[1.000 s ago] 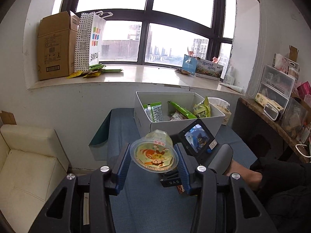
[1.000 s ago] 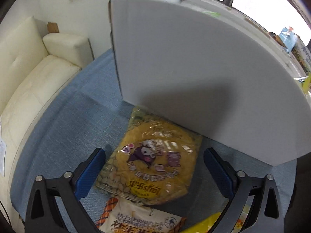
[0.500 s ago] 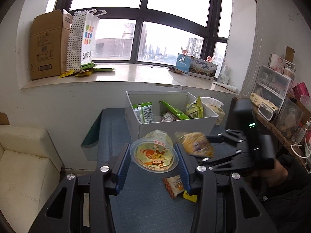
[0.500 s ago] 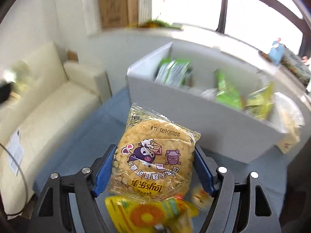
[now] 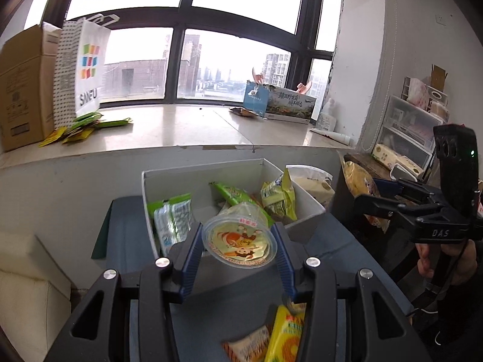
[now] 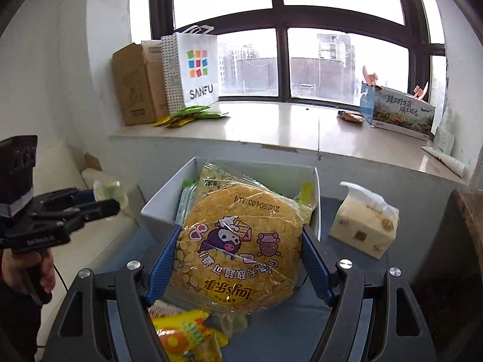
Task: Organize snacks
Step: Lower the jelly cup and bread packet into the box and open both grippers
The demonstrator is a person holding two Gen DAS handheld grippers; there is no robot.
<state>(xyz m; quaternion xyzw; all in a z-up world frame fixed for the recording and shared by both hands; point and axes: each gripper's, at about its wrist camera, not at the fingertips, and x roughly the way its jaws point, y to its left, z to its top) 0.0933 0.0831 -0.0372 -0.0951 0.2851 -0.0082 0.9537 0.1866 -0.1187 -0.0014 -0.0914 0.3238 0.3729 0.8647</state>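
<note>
My left gripper (image 5: 238, 247) is shut on a clear jelly cup (image 5: 240, 241) with a cartoon foil lid, held in front of the white snack box (image 5: 181, 178). The box holds several green and yellow packets. My right gripper (image 6: 238, 259) is shut on a round yellow chip packet (image 6: 238, 250) and holds it up before the same box (image 6: 160, 205). The right gripper also shows at the right of the left wrist view (image 5: 374, 194), and the left one at the left of the right wrist view (image 6: 99, 199). A yellow packet (image 5: 286, 335) and an orange one (image 5: 247, 347) lie on the blue cloth below.
A tissue pack (image 6: 365, 226) stands right of the box. The windowsill carries a cardboard carton (image 5: 21, 87), a white paper bag (image 5: 81, 69) and a printed box (image 5: 280, 102). A cream sofa (image 6: 63, 181) is at the left, shelves (image 5: 416, 129) at the right.
My right gripper shut on the chip packet on the cloth and lifted it up to the height of the box. My left gripper moved closer to the box with the jelly cup.
</note>
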